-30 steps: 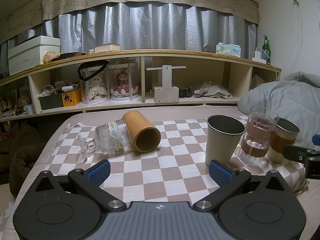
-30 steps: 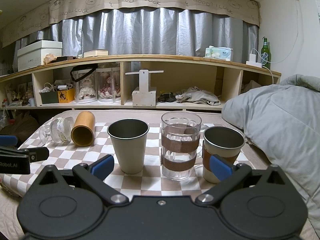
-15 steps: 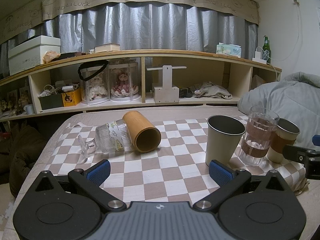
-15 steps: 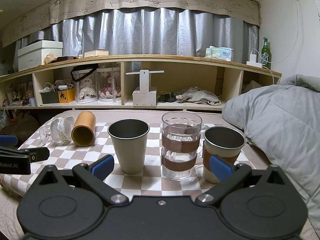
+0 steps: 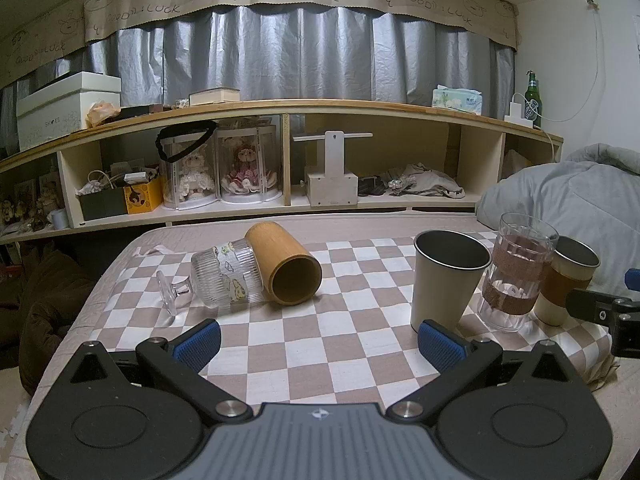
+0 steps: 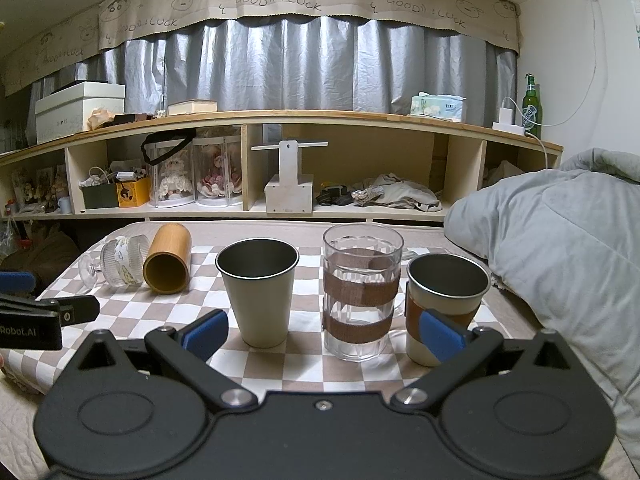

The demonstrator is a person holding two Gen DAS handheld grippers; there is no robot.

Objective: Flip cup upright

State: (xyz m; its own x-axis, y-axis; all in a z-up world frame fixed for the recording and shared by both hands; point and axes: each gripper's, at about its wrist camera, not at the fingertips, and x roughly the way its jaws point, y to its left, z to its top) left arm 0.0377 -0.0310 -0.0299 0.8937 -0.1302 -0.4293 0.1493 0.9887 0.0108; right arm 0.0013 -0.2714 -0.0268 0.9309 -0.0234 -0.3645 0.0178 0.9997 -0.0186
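Two cups lie on their sides near the far left corner of the checkered cloth on the bed: a bamboo cup (image 5: 289, 267) with its mouth facing this way, and a glass goblet (image 5: 218, 280) touching it, foot toward the left edge. The left hand-held gripper (image 5: 318, 342) hangs spread wide and empty, lined up facing them, probably to take the bamboo cup first. The right hand-held gripper (image 6: 323, 330), also spread and empty, faces three upright cups (image 6: 362, 292) that need nothing.

Black left gripper (image 5: 319, 342), blue fingertips (image 5: 199, 340), silver screws, grey housing
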